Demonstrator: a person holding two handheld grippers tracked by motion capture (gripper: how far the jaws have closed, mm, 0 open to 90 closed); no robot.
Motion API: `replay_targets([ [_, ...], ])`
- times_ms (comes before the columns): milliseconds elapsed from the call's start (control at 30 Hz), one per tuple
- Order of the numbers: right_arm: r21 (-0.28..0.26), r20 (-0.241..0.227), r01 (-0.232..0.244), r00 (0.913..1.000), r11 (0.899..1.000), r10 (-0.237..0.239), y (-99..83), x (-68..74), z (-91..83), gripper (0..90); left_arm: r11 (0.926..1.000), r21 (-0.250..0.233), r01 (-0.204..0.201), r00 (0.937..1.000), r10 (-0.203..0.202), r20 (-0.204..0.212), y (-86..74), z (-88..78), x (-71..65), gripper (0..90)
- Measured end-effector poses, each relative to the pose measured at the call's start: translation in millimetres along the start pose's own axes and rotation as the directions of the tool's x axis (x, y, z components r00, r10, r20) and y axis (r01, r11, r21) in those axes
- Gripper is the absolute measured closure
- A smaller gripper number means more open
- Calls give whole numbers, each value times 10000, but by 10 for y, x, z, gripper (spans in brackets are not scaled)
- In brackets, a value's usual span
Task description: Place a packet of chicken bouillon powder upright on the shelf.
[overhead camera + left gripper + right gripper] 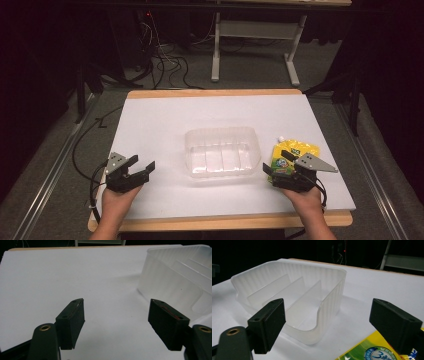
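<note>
Your left gripper point(140, 166) hovers with its jaws wide and nothing between them at the near left of the white table point(160, 125), well apart from the clear ribbed plastic bin with dividers point(221, 151) at the centre. Your right gripper point(277, 166), jaws also spread and empty, sits over the yellow-green spouted pouch point(294, 152) lying flat just right of the bin.

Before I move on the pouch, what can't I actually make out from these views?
- Pouch: in the high view the right gripper covers its near end; the right gripper view's bottom edge cuts it off.
- Pouch print: too small to read.
- Clear bin: cropped by the right edge in the left gripper view.
- Room beyond the table: too dark.
- Left gripper: open, nothing between its jaws.
</note>
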State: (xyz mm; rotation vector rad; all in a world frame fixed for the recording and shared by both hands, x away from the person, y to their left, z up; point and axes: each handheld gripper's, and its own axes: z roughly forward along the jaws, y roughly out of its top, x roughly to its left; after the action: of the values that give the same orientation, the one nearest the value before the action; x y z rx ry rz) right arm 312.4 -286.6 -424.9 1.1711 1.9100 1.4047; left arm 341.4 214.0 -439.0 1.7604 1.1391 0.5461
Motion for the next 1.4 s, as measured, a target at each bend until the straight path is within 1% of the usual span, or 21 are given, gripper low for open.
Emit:
replay_targets([
  [67,139,52,78,10000,9999,-79,-5,4,25,96,9994,25,-354,9994,354,8,-4,10,-35,339],
  [133,296,36,176,9998,9994,-177,-18,8,44,96,9996,-10,-300,9995,300,139,0,22,-52,339],
  [233,357,-6,178,9998,9992,-178,-29,-7,58,96,9988,-41,-492,9988,493,31,2,31,-94,323],
  [367,359,10,153,9999,9992,-153,-30,-23,45,97,9989,47,-464,9989,464,99,-9,41,-117,324],
  [433,336,71,236,9997,9992,-238,-31,-38,30,101,9993,135,-353,9990,349,273,-21,52,-134,339],
  [467,281,108,249,9996,9993,-252,-32,-49,24,106,9991,215,-375,9986,367,391,-27,60,-146,348],
  [533,263,150,207,9997,9994,-211,-36,-66,12,108,9983,288,-504,9965,484,676,-38,74,-180,374],
  [700,225,147,147,9998,9996,-151,-44,-105,-17,138,9960,257,-854,9930,830,838,-39,102,-296,418],
  [767,191,172,147,9997,9997,-150,-45,-127,-35,154,9952,174,-962,9910,941,954,-48,115,-336,473],
  [833,147,279,80,9996,9999,-84,-45,-162,-58,168,9943,238,-1036,9894,1006,1043,-59,132,-374,520],
  [867,121,354,8,9994,9999,-12,-47,-182,-71,181,9941,293,-1049,9879,1007,1179,-68,140,-395,551],
  [933,115,508,-89,9987,9999,83,-56,-227,-95,198,9921,349,-1203,9841,1146,1357,-87,151,-449,591],
  [1000,175,608,-175,9980,9997,164,-66,-263,-113,215,9908,109,-1352,9779,1317,1627,-101,147,-511,619],
  [1033,212,645,-157,9978,9997,143,-68,-279,-119,220,9907,67,-1361,9757,1329,1744,-106,152,-546,614],
  [1067,206,700,-181,9974,9996,166,-70,-290,-127,222,9899,135,-1410,9740,1363,1809,-111,166,-583,594],
  [1133,164,741,-205,9971,9997,193,-72,-310,-141,233,9878,389,-1507,9713,1406,1919,-127,214,-658,556],
  [1200,148,823,-189,9965,9997,176,-73,-320,-157,245,9841,614,-1664,9657,1501,2121,-144,270,-737,535],
  [1233,143,837,-170,9964,9998,157,-71,-324,-164,246,9821,703,-1745,9624,1550,2230,-153,289,-777,577],
  [1300,87,872,-165,9961,9998,157,-69,-335,-182,252,9819,770,-1728,9523,1466,2676,-174,312,-875,715],
  [1333,82,902,-163,9958,9998,155,-70,-340,-193,256,9808,884,-1740,9472,1421,2875,-187,328,-945,788],
  [1400,61,966,-151,9952,9999,144,-74,-361,-207,263,9768,1076,-1853,9342,1411,3278,-209,398,-1132,849],
])
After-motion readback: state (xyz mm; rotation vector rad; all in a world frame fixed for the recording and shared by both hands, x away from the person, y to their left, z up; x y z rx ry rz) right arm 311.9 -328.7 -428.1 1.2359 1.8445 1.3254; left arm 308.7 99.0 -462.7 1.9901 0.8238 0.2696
